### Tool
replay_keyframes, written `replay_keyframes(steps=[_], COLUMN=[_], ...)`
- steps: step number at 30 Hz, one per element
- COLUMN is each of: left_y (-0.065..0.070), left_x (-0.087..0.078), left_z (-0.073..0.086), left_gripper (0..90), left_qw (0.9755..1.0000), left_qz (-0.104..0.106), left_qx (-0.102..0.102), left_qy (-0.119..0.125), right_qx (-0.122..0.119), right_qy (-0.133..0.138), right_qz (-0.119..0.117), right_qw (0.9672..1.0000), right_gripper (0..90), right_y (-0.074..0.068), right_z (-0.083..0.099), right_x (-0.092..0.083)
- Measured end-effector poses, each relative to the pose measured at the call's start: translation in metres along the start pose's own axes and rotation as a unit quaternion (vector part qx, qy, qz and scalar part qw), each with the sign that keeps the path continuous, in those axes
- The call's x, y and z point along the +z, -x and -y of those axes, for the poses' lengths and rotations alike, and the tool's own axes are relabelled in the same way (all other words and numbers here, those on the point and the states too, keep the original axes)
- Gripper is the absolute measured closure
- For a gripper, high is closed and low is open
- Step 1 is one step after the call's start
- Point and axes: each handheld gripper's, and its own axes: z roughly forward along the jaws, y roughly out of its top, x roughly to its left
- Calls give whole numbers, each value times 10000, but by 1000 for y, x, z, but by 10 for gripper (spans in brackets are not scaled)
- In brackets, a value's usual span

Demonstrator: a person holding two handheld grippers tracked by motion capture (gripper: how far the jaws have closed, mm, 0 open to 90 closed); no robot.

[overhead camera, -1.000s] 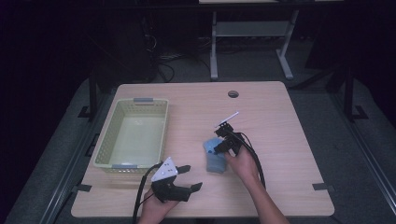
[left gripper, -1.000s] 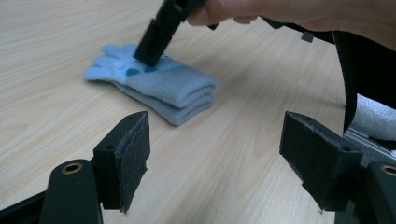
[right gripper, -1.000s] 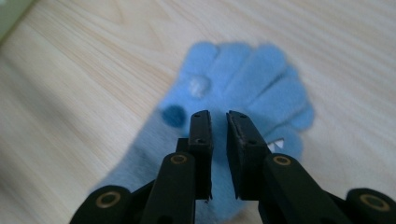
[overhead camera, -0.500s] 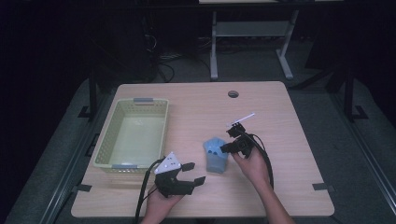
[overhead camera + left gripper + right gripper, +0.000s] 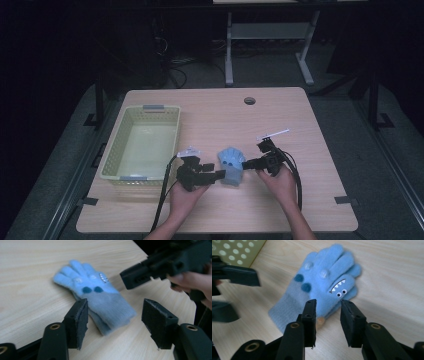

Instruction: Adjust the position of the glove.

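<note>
A light blue knitted glove point(image 5: 231, 165) with a monster face lies flat on the wooden table, fingers pointing away from the person. My left gripper point(image 5: 218, 176) comes at it from the left. In the left gripper view its jaws point(image 5: 115, 315) have just been closing and stand open on either side of the glove's grey cuff point(image 5: 110, 310), pads clear of it. My right gripper point(image 5: 246, 164) sits at the glove's right. Its jaws point(image 5: 328, 305) have just been opening and stand slightly apart. The glove's edge point(image 5: 324, 285) lies just ahead of the tips, with nothing pinched.
A pale green plastic basket point(image 5: 111, 150) stands at the table's left, close behind the left hand. A round cable hole point(image 5: 249, 100) is at the far middle. Bare wood lies to the right and beyond the glove; the front edge is near the wrists.
The left gripper has slid forward and right up to the glove, its jaws narrowing. The right gripper has pulled back to the right and its jaws have parted off the glove.
</note>
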Motion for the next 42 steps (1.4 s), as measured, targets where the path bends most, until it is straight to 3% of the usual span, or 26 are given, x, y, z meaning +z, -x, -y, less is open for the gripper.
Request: replay_keyframes(steps=[4, 10, 15, 24, 31, 32, 42], left_y=[-9, -20, -25, -32, -31, -32, -33], left_x=[10, 19, 23, 30, 35, 36, 38], left_z=[-5, -6, -6, -5, -4, -3, -1], left_gripper=[452, 463, 467, 542, 588, 591, 617], left_qw=[9988, 9952, 9927, 9897, 9873, 9864, 9847], left_qz=[-67, -45, 64, 159, 264, 276, 281], left_qx=[-445, -910, -1147, -1329, -1460, -1509, -1612], left_qy=[-216, -345, -362, -511, -573, -589, -592], right_qx=[290, 406, 515, 784, 786, 896, 936], right_qy=[63, 107, 71, 7, -20, 0, 9], right_qz=[-326, -402, -451, -670, -700, -710, -789], right_qw=[9990, 9983, 9976, 9947, 9944, 9934, 9925], right_gripper=[597, 579, 580, 614, 611, 613, 623], right_y=[8, 10, 12, 18, 18, 18, 13], right_z=[4, 3, 5, 12, 13, 13, 13], right_x=[6, 8, 12, 19, 22, 22, 27])
